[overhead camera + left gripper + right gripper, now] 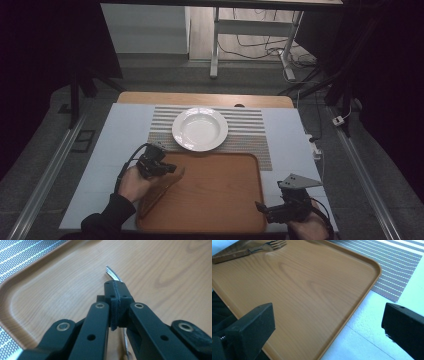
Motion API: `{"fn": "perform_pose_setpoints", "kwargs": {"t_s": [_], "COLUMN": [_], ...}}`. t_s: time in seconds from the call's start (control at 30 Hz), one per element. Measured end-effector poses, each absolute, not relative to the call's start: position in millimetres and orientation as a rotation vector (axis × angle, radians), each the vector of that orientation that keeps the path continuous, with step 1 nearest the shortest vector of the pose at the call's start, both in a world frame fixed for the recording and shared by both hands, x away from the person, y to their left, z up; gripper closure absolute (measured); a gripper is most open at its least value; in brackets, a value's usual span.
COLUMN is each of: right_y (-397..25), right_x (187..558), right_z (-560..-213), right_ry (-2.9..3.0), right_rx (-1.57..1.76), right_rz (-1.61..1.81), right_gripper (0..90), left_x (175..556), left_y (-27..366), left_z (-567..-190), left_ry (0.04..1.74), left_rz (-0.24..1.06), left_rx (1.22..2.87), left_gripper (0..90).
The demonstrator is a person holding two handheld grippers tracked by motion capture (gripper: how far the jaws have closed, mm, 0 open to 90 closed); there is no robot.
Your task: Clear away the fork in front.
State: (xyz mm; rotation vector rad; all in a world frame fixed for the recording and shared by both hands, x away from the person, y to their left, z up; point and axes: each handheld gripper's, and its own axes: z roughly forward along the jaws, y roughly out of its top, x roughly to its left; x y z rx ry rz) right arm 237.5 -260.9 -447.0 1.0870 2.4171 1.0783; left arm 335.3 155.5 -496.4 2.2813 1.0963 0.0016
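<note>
Wooden-handled fork (249, 251), metal tines, lying on wooden tray's (312, 302) left side.

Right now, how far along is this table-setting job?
Done: the white plate sits on the striped placemat. In hand: the left gripper is shut on the fork over the wooden tray. Left: probably carrying the fork to the placemat. The right gripper waits open at the tray's edge.
</note>
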Motion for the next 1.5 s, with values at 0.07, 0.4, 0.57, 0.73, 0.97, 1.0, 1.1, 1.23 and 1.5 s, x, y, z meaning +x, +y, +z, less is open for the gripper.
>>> {"fn": "perform_pose_setpoints", "kwargs": {"t_s": [0.07,0.4,0.57,0.73,0.97,1.0,1.1,1.23,1.5], "right_y": [-260.8,-259.7,-259.4,-259.4,-258.9,-258.9,-259.1,-258.8,-258.5], "right_x": [237.8,238.1,238.2,238.3,238.4,238.4,238.3,238.1,238.2], "right_z": [-447.2,-447.7,-447.9,-448.0,-448.0,-448.1,-448.0,-448.0,-448.2], "right_ry": [2.420,2.433,2.437,2.439,2.454,2.454,2.454,2.457,2.456], "right_rx": [1.085,1.082,1.082,1.085,1.071,1.070,1.069,1.066,1.068], "right_rz": [1.075,1.061,1.057,1.059,1.046,1.045,1.047,1.044,1.046], "right_gripper": [0.0,0.0,0.0,0.0,0.0,0.0,0.0,0.0,0.0], "left_x": [338.2,329.6,319.4,318.0,307.9,306.6,304.6,305.5,312.4], "left_y": [155.2,132.1,106.3,106.5,99.6,98.9,99.0,105.1,129.4], "left_z": [-500.3,-500.3,-500.5,-498.3,-501.5,-503.2,-508.9,-511.1,-511.3], "left_ry": [1.107,1.035,0.947,0.945,0.907,0.904,0.920,0.955,1.078], "left_rz": [-0.003,-0.038,-0.058,-0.056,-0.093,-0.094,-0.094,-0.080,-0.046], "left_rx": [2.284,2.342,2.402,2.395,2.436,2.447,2.478,2.478,2.441], "left_gripper": [88.8,88.8,88.8,88.8,88.7,88.8,88.7,88.7,88.7]}}
